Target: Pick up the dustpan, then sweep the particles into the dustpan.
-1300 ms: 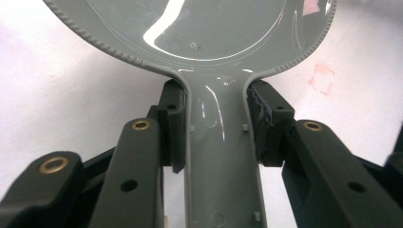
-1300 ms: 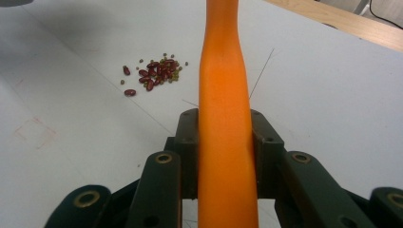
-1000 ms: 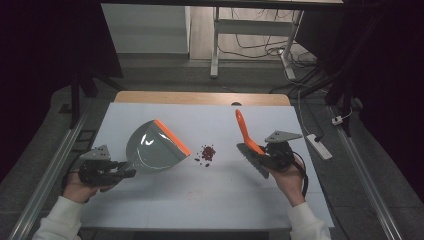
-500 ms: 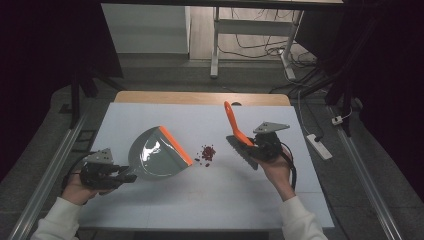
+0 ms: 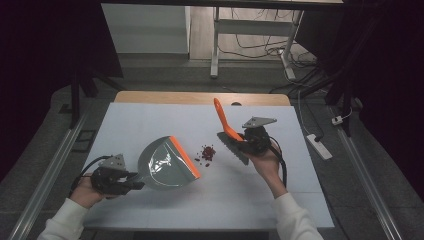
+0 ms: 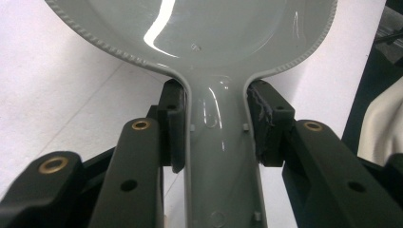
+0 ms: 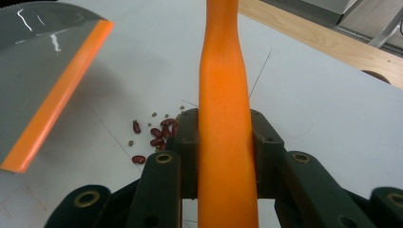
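The grey dustpan [image 5: 165, 164] sits tilted on the white desk [image 5: 150, 120], its pan bare, orange lip facing the red beans [image 5: 206, 153] just beside it. The left gripper [image 5: 131, 184] has its jaws clamped on the dustpan's handle. The right gripper [image 5: 239, 141] clasps the orange brush [image 5: 223, 120], bristles near the beans, handle angled upward.
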A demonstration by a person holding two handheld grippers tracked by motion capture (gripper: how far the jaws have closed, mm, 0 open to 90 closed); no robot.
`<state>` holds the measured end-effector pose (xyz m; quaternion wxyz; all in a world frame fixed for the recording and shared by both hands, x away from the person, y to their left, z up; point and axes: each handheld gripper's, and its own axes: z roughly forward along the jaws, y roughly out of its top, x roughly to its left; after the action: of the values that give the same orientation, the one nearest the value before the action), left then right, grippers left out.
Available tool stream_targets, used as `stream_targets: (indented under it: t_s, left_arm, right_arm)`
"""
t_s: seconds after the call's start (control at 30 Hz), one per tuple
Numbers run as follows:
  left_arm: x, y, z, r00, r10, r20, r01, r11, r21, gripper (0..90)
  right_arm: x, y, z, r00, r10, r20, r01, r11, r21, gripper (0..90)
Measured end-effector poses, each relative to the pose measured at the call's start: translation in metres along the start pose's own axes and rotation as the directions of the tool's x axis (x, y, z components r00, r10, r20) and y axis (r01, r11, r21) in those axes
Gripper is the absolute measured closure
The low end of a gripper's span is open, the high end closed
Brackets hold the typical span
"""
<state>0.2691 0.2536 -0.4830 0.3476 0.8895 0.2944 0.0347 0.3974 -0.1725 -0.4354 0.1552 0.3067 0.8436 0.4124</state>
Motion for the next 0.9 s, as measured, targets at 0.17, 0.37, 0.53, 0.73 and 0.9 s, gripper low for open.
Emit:
stream_targets:
  t_s: [0.17,0.37,0.53,0.73,0.9]
  left_arm:
    - [0.000,-0.001,-0.002,0.9999,-0.012,-0.007,0.012,0.9999,0.005,62.2]
    - [0.002,-0.002,-0.002,0.9997,-0.024,-0.007,0.024,0.9995,0.019,62.1]
    - [0.002,-0.003,-0.002,0.9996,-0.028,-0.002,0.028,0.9987,0.041,62.1]
    - [0.003,-0.003,0.003,0.9991,-0.042,0.001,0.042,0.9970,0.066,62.1]
    - [0.002,-0.001,0.008,0.9995,-0.033,0.001,0.032,0.9955,0.089,62.1]
  right_arm:
    - [0.004,0.003,0.005,0.9998,-0.022,-0.001,0.022,1.000,0.007,70.0]
    - [0.007,0.005,0.014,0.9995,-0.031,-0.011,0.031,0.999,0.018,70.0]
    - [0.011,0.008,0.022,0.9989,-0.043,-0.016,0.043,0.999,0.026,70.0]
    - [0.012,0.010,0.031,0.9982,-0.057,-0.018,0.057,0.997,0.044,70.0]
    - [0.012,0.009,0.038,0.9980,-0.061,-0.018,0.062,0.997,0.054,70.0]
